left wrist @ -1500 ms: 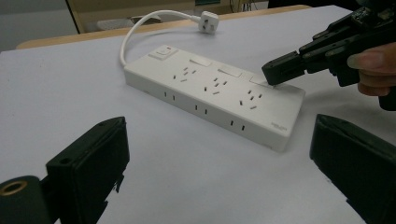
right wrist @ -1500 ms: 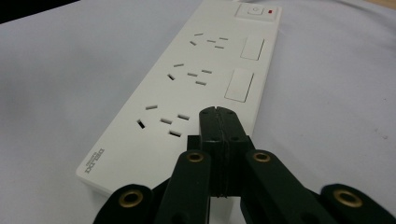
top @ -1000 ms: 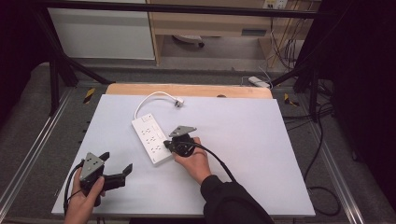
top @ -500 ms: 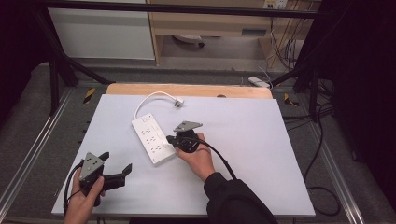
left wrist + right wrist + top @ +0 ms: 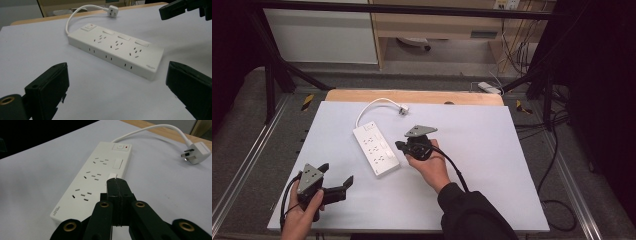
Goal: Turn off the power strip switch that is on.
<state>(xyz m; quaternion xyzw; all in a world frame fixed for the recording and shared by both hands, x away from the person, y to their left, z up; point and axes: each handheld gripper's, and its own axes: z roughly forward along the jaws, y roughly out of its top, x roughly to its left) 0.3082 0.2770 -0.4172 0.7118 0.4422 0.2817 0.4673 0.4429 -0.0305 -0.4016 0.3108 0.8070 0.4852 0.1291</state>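
The right gripper [image 5: 401, 145] is clenched, its two black jaws pressed flat together with nothing between them, and in the right gripper view [image 5: 117, 185] their joined tip sits over the near long edge of the white power strip [image 5: 96, 178], right at the middle of its three small rocker switches; whether the tip actually touches the switch cannot be told. The right hand [image 5: 430, 165] holds it from behind, a dark sleeve [image 5: 474, 215] running back to the bottom edge. The power strip [image 5: 376, 148] lies flat on the pale table top [image 5: 492, 165], angled, with three socket groups and a main switch at its far end. Its short white cord [image 5: 372, 105] curls away to a white plug [image 5: 402, 109] lying near the table's far wooden edge. Well apart, at the near left corner, the left gripper [image 5: 336, 181] rests in the left hand [image 5: 302, 212] with its jaws spread wide and empty, facing the power strip [image 5: 117, 48] across bare table.
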